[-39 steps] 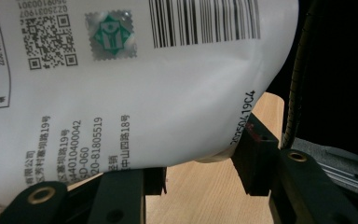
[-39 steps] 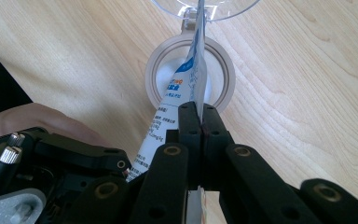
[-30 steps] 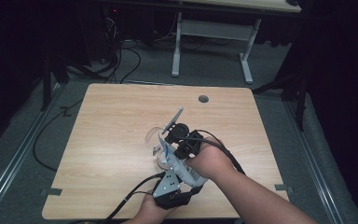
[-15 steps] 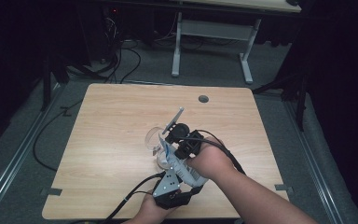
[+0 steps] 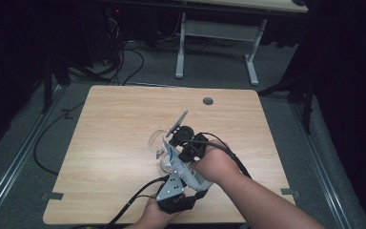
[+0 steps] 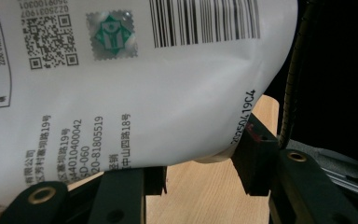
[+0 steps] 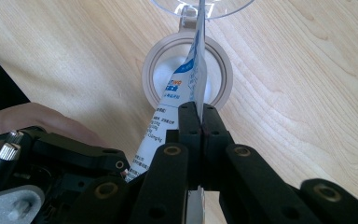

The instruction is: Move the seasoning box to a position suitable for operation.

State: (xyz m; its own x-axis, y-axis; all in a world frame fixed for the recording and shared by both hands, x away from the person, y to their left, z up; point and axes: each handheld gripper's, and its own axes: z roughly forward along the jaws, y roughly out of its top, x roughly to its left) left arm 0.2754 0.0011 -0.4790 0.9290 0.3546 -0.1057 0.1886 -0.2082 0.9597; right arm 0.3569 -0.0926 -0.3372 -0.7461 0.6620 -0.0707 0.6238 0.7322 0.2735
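— Where's the packet?
— I see the white packet point(image 7: 186, 77) above a round open jar point(image 7: 187, 70) on the worktop point(image 5: 114, 124), beside a clear lid point(image 5: 156, 141).
— The jaws?
— My right gripper point(image 7: 199, 120) pinches its edge, jaws closed on it. My left gripper point(image 6: 198, 163) holds its printed body between narrow jaws.

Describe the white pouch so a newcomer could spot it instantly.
Start at the wooden table, then go to its near middle, where both tongs meet. The pouch is held there on edge above a round white container, next to a clear cup. It is the one printed thing: barcode, QR codes, blue lettering.
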